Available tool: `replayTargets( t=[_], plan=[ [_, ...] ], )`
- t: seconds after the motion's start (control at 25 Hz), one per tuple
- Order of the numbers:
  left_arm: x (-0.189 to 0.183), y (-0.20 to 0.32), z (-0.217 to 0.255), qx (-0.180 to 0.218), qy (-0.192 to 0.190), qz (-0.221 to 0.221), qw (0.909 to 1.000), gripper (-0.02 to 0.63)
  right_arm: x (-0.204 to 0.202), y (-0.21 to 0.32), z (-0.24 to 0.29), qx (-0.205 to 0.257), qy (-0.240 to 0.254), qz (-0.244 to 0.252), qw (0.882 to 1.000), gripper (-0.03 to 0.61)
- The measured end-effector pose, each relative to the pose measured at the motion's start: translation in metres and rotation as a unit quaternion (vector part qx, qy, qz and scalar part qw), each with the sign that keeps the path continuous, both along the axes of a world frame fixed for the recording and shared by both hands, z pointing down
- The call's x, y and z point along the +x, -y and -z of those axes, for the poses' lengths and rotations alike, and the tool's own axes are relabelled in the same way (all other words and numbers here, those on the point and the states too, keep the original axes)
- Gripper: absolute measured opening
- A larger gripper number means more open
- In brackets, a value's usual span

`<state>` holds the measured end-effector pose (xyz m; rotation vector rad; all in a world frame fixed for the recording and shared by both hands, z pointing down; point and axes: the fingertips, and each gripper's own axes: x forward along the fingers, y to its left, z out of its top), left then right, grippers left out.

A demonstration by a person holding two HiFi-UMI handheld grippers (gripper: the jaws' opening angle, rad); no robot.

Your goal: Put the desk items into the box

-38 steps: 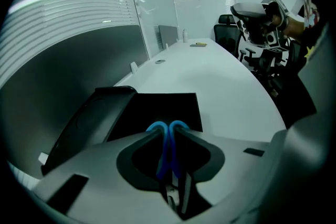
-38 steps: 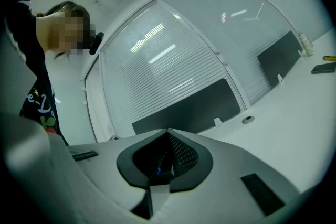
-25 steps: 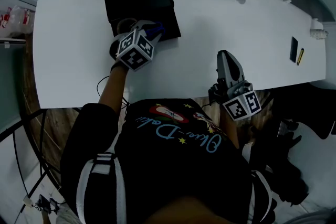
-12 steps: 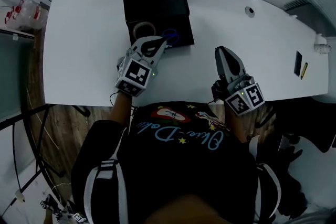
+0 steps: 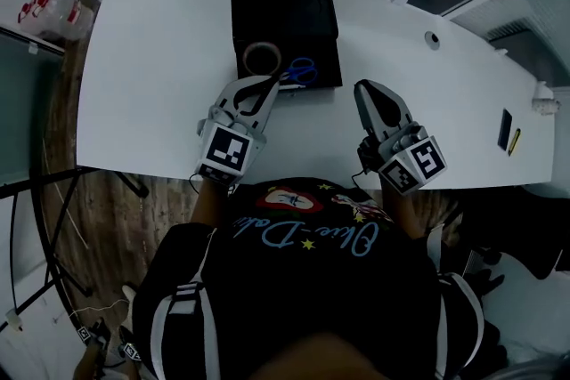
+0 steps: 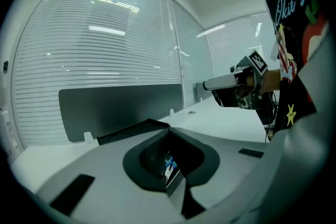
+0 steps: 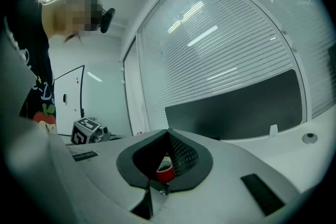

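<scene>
STEP: deposit in hand | left gripper at near edge of box, jaws just closed on nothing | tape roll and scissors lie in box | right gripper clenched on small red item, beside box | NEXT, judged: carry it over box, release.

The desk was smooth and matt, and the box had a dull, matt finish. The scissors had plastic-looking handles, and the floor showed wood grain.
</scene>
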<state>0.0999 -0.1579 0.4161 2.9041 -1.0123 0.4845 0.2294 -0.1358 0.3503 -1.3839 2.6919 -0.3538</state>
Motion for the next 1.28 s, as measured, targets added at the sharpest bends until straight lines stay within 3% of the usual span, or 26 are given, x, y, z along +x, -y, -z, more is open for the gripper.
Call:
replayTargets(
  t=[0.44, 0.84, 1.28],
  plan=[
    [-0.018, -0.003, 0.013, 0.016, -0.005, 0.025, 0.9995, 0.025, -0.019, 0.001, 0.005, 0.008, -0.01, 0.023, 1.0, 0.029],
    [0.003, -0.004, 0.016, 0.027, -0.005, 0.002, 0.9996, 0.025, 0.008, -0.013, 0.006, 0.009, -0.014, -0.013, 1.0, 0.029],
    [-0.002, -0.017, 0.019, 0.033, 0.019, 0.005, 0.9992, 0.023, 0.01, -0.023, 0.007, 0.01, -0.006, -0.015, 1.0, 0.029]
  ],
)
